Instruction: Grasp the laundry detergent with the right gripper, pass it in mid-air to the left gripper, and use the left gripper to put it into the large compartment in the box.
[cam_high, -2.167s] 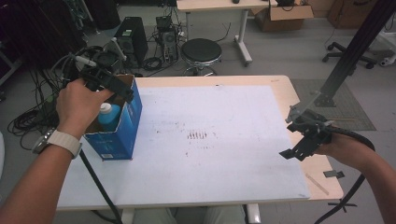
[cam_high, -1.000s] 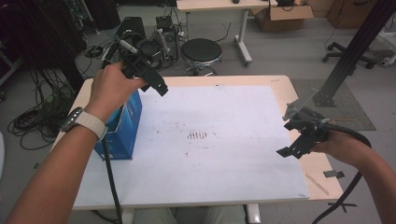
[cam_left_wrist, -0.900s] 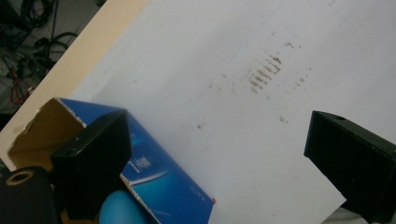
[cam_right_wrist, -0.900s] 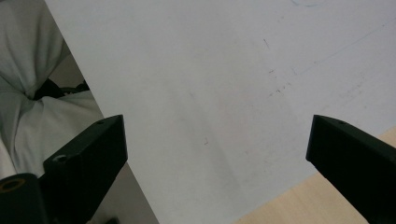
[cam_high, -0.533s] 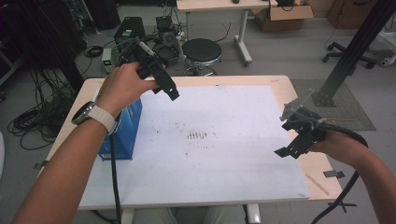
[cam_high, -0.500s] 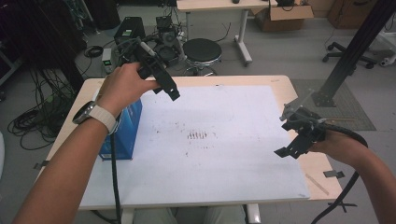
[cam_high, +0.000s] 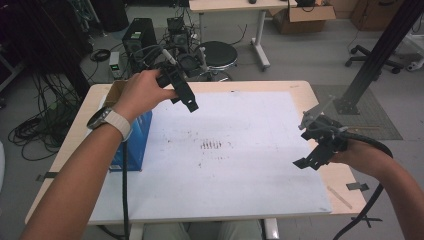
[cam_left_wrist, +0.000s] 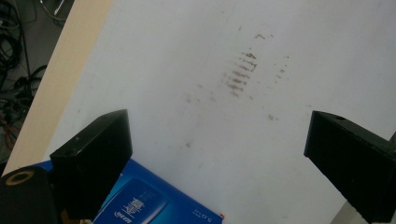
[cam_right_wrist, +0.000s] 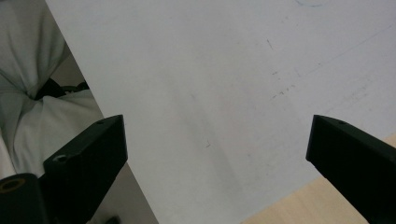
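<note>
Both claws are released and grasp nothing: the left claw (cam_high: 187, 100) hangs above the table (cam_high: 250, 165) beside a blue box (cam_high: 135, 142), the right claw (cam_high: 312, 157) near the table's right edge.

White sheet (cam_high: 235, 150) on wooden table (cam_high: 320, 110), blue box (cam_high: 135, 145) at left, black stool (cam_high: 217, 52) behind

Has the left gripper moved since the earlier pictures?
Yes. The left gripper has gone from above the blue box rightward, over the white sheet.
</note>
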